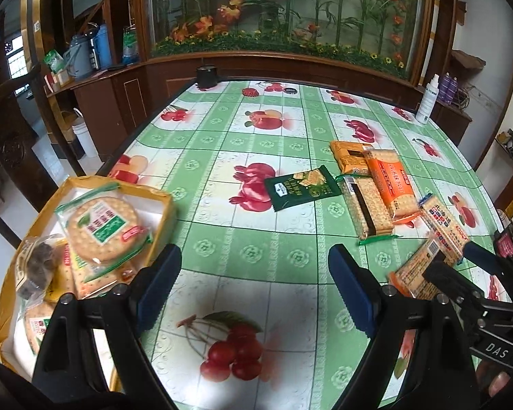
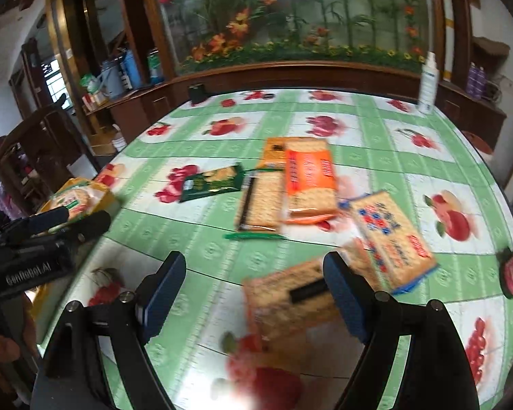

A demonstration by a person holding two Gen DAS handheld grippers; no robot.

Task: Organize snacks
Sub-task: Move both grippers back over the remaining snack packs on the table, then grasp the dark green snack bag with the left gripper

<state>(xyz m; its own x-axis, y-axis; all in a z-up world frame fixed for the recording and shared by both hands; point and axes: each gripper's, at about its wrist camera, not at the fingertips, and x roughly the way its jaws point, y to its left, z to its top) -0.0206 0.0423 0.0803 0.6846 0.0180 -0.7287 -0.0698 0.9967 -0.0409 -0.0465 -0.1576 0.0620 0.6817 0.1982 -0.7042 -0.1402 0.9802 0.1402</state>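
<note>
Snacks: loose cracker packets lying on the bench [image 1: 256,157], which carries a green checked fruit-print cloth; more packets sit in a yellow-rimmed box [image 1: 160,198] at the bench's left edge

- Box contents: round biscuit pack [image 1: 102,229] with a green label on top, a clear bag of dark pieces [image 1: 37,266] beside it, further packs beneath
- Dark green packet [image 1: 299,188], flat, near mid-bench
- Orange-brown packet [image 1: 349,157], farthest of the cluster, partly under the orange cracker pack [image 1: 393,184]
- Clear cracker pack with black stripe [image 1: 367,208], between the green packet and the orange pack, touching the latter
- Blue-and-red printed cracker pack [image 2: 390,239], tilted, at the right of the cluster
- Striped cracker pack [image 2: 290,297], blurred, lying just by the right tool's right finger; contact cannot be told
- White spray bottle [image 1: 427,99], upright at the far right corner
- Left tool [image 1: 254,287]: fingers spread wide over bare cloth beside the box, holding nothing
- Right tool [image 2: 254,290]: fingers spread wide, nothing between them
</note>
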